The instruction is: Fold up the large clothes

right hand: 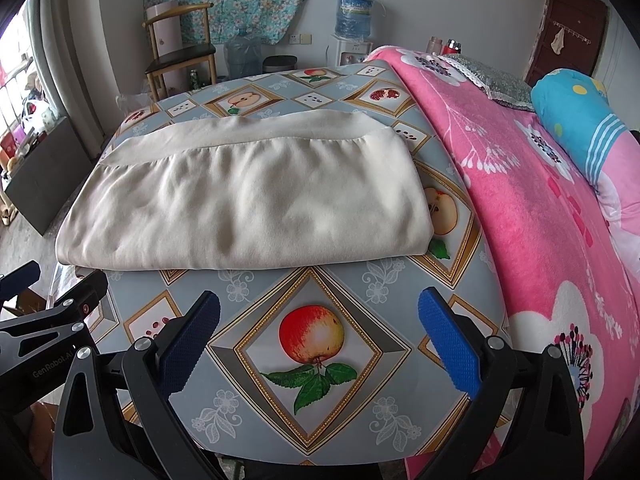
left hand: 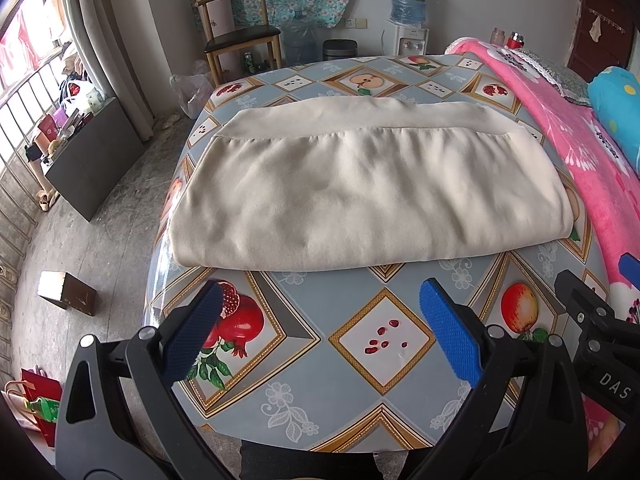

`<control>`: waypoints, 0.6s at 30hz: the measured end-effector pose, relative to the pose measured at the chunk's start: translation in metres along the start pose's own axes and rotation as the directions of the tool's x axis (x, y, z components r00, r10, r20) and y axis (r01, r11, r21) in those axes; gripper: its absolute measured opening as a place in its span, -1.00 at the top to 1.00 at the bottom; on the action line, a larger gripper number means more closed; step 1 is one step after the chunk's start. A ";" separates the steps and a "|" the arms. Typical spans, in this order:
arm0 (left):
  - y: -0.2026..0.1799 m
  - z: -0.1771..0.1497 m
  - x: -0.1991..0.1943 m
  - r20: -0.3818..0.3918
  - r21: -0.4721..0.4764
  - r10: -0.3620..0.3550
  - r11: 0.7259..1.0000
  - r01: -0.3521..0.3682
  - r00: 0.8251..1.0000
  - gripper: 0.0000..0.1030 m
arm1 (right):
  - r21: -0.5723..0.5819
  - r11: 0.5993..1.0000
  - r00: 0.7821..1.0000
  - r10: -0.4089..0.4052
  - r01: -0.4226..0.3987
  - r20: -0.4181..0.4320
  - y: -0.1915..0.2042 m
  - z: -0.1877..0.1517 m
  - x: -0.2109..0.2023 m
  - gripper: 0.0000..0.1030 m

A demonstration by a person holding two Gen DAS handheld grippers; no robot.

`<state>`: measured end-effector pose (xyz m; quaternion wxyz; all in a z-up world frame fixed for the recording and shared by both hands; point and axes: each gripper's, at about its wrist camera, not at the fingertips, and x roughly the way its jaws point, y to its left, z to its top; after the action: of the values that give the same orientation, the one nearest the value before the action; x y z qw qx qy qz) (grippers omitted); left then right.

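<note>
- You are looking at the cream garment (left hand: 360, 188) lying folded into a broad rectangle on the table (left hand: 384, 344), at 12 o'clock from both tools; its ribbed hem band is sitting along the far edge and the doubled fold is facing you.
- It is probably lying square like this so the near fold offers two reachable corners for a further fold, though that is only a judgement.
- You are holding the left tool (left hand: 320, 332) with its blue pads spread wide and gripping nothing; it is hovering over the bare tablecloth, near the garment's front edge but apart from it.
- You are holding the right tool (right hand: 320, 336) equally wide, also empty, above the printed apple (right hand: 312, 334), likewise short of the cloth.
- Both tools are pointing level and forward, side by side; each is peeking into the other's view, at 3 o'clock and 9 o'clock.
- The pink blanket (right hand: 520, 208) is draping over the table's edge at 3 o'clock, just beside the garment's right end, so a sideways fold could snag it.
</note>
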<state>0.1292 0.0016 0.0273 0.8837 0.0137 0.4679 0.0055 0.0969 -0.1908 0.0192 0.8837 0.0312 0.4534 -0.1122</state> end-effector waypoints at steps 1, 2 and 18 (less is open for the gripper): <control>0.000 0.000 0.000 0.000 0.000 0.000 1.000 0.000 1.000 -0.85 | 0.000 1.000 1.000 -0.001 0.001 0.001 0.002 0.000 0.000 -0.88; 0.000 0.000 0.000 0.001 0.000 0.000 1.000 0.000 1.000 -0.85 | 0.000 1.000 1.000 -0.001 0.001 0.001 0.002 0.000 0.000 -0.88; 0.000 0.000 0.000 0.000 0.001 0.001 1.000 -0.001 1.000 -0.85 | -0.001 1.000 1.000 -0.001 0.001 0.000 0.001 0.000 0.000 -0.88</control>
<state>0.1294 0.0017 0.0270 0.8837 0.0144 0.4678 0.0054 0.0972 -0.1899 0.0187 0.8836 0.0306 0.4536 -0.1124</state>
